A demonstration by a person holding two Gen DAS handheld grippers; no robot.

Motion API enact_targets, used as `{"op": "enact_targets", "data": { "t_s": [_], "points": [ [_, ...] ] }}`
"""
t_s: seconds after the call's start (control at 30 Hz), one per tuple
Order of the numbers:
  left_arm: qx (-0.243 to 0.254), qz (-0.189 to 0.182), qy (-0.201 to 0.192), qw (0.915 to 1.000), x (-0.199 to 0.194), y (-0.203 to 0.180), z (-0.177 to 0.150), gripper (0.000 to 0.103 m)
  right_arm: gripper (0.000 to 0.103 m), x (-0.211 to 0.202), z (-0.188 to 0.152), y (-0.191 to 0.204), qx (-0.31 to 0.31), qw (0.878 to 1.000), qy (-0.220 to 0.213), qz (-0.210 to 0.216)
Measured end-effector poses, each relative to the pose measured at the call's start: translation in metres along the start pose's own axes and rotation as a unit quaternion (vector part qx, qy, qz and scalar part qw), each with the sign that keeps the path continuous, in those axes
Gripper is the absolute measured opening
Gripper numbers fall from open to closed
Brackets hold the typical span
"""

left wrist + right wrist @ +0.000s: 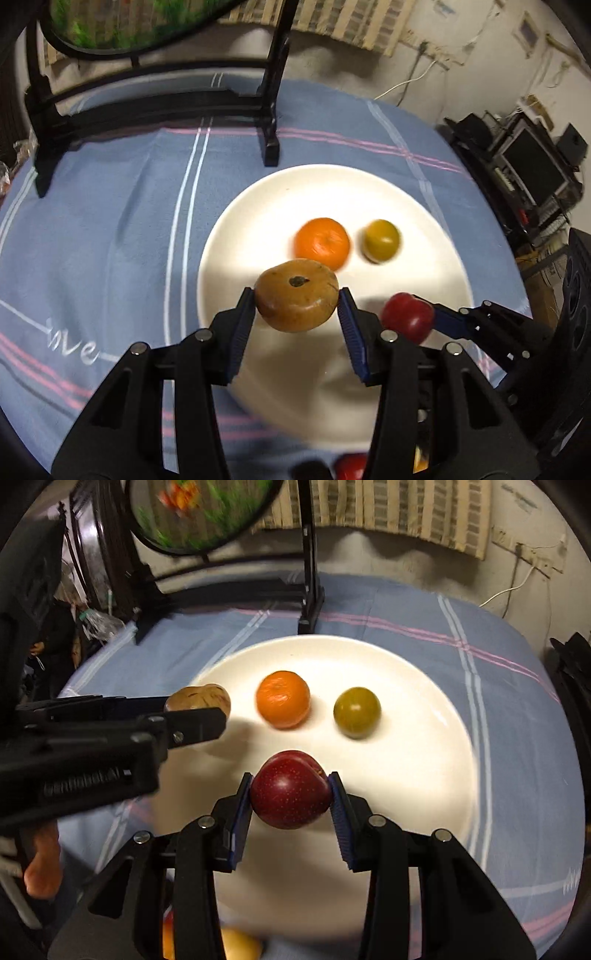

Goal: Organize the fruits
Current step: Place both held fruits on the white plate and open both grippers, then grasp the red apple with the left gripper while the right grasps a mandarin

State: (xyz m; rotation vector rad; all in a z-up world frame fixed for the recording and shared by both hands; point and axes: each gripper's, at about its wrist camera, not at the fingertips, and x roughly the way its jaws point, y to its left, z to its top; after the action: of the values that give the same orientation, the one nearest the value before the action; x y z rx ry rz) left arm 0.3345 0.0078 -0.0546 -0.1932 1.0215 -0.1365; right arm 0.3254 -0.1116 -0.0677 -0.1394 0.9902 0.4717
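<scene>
My left gripper (297,308) is shut on a brown round fruit (296,294) and holds it over the near part of a white plate (258,206). My right gripper (291,794) is shut on a dark red fruit (291,789) above the same plate (424,738). An orange (322,243) and a green-yellow fruit (381,240) lie on the plate. In the right wrist view the orange (283,698) and the green fruit (357,711) lie beyond the red fruit, and the left gripper (199,716) with the brown fruit (199,698) comes in from the left.
The plate sits on a blue cloth with pink and white stripes (110,221). A black stand (271,110) with a round mirror (199,513) stands at the back. More fruit (240,945) lies below the grippers at the near edge. Shelves with electronics (528,166) stand at right.
</scene>
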Motion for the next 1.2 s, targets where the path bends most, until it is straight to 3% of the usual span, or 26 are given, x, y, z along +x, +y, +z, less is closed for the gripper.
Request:
{"op": "enact_targets", "data": {
  "t_s": [0.2, 0.27, 0.33, 0.47, 0.5, 0.6, 0.67, 0.73, 0.9, 1.0, 1.2],
  "points": [
    [-0.007, -0.003, 0.007, 0.9999, 0.019, 0.01, 0.01, 0.047, 0.042, 0.018, 0.01, -0.004, -0.003, 1.0, 0.002, 0.001],
    [-0.011, -0.005, 0.001, 0.9999, 0.017, 0.012, 0.014, 0.055, 0.05, 0.02, 0.012, -0.001, -0.01, 1.0, -0.001, -0.016],
    [-0.011, -0.003, -0.012, 0.9999, 0.008, 0.011, 0.017, 0.061, 0.061, 0.015, 0.013, 0.002, -0.019, 0.999, -0.012, -0.029],
    [0.003, -0.013, -0.036, 0.9993, -0.031, 0.004, 0.011, 0.062, 0.063, -0.014, 0.009, 0.008, -0.029, 0.998, -0.029, -0.036],
    [0.007, -0.017, -0.042, 0.9989, -0.043, 0.002, 0.005, 0.069, 0.064, -0.029, 0.004, 0.011, -0.033, 0.998, -0.034, -0.033],
    [0.033, -0.013, -0.075, 0.9966, -0.09, -0.006, -0.029, 0.091, 0.065, -0.07, -0.021, 0.024, -0.053, 0.997, -0.047, -0.036],
    [0.05, -0.001, -0.087, 0.995, -0.114, -0.011, -0.061, 0.098, 0.077, -0.094, -0.047, 0.031, -0.053, 0.997, -0.048, -0.035],
    [0.06, 0.014, -0.087, 0.9943, -0.129, -0.012, -0.096, 0.1, 0.1, -0.116, -0.079, 0.037, -0.047, 0.997, -0.055, -0.038],
    [0.049, 0.02, -0.078, 0.9956, -0.151, -0.002, -0.189, 0.1, 0.1, -0.161, -0.158, 0.052, -0.006, 0.997, -0.072, -0.041],
    [0.038, 0.029, -0.074, 0.9961, -0.156, 0.007, -0.224, 0.1, 0.1, -0.174, -0.191, 0.058, 0.033, 0.996, -0.08, -0.023],
    [0.022, 0.061, -0.086, 0.9942, -0.173, 0.027, -0.242, 0.1, 0.1, -0.168, -0.219, 0.091, 0.025, 0.998, -0.05, 0.035]
  ]
}}
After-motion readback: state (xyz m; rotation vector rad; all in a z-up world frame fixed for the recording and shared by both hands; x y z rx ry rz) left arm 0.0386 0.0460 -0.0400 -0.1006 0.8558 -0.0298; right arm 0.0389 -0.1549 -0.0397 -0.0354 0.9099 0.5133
